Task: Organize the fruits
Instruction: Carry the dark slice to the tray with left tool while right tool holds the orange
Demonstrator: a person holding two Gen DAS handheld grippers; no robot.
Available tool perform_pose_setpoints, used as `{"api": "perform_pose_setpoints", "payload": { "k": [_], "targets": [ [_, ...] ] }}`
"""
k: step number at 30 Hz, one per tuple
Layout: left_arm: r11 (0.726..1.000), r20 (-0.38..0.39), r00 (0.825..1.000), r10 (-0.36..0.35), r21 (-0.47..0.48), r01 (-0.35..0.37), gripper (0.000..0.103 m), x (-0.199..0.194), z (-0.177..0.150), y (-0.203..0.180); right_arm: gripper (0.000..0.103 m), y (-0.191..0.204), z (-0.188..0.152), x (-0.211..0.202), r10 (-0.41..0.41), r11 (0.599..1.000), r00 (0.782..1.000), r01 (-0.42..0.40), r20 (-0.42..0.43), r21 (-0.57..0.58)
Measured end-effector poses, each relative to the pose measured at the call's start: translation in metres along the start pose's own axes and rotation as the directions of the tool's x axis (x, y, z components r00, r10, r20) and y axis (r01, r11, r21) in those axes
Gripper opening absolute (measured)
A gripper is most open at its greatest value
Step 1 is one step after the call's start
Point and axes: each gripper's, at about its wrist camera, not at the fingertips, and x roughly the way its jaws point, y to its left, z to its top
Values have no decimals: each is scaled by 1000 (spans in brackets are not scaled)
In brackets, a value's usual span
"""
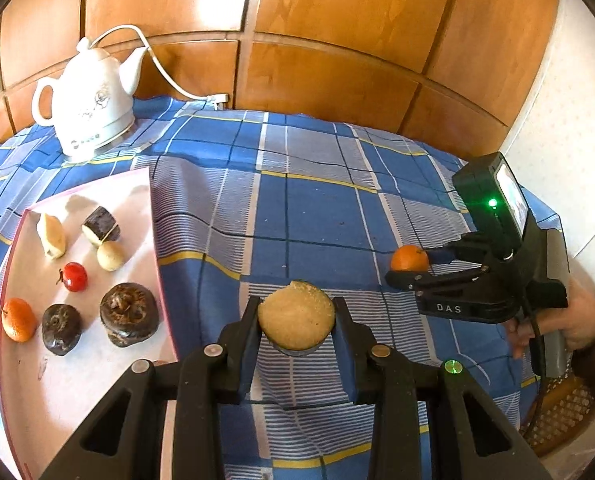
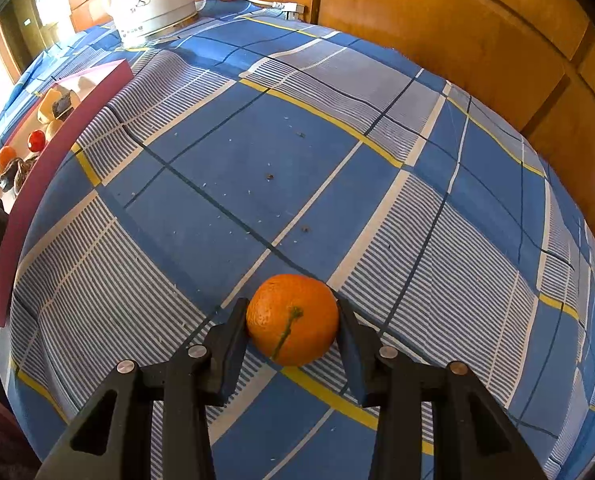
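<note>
Two fruits in the grippers, tray already well stocked – sorting looks past halfway.

Far left, the shallow white tray with a pink rim [image 1: 153, 216] sits at the left edge of the blue checked tablecloth [image 1: 317, 216], holding seven pcs incl. a small orange mandarin [image 1: 18, 319], a red cherry-like fruit [image 1: 74, 277] and two dark brown wrinkled fruits. Centre, the left gripper [image 1: 296, 322] is clamped on a round tan rough-skinned fruit [image 1: 296, 320], angled down, just beside the tray's right rim – looks lifted, can't be sure. Right, the right gripper [image 2: 293, 320] pinches a bright orange mandarin with a green stem [image 2: 292, 319], tilted steeply down, low at the cloth's near-right part, well apart from the tray. Left to do, I'd say: both go to the tray. White ceramic kettle [image 1: 93, 108] at the back-left corner stays out of it.
</note>
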Motion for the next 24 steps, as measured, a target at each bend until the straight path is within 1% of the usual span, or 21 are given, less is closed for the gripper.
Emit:
{"api": "perform_pose_setpoints", "payload": {
  "k": [13,19,24],
  "targets": [
    [999,10,999,33,-30,-33,34,-12,-5,22,42,1,1,-2,-3,1000,1000,3,6,-5],
    [995,5,998,70,-76,-69,34,-21,-13,50,42,1,1,-3,-5,1000,1000,5,7,-9],
    [979,-1,992,130,-157,-128,34,-39,-26,89,42,2,1,-3,-4,1000,1000,4,7,-8]
  ]
}}
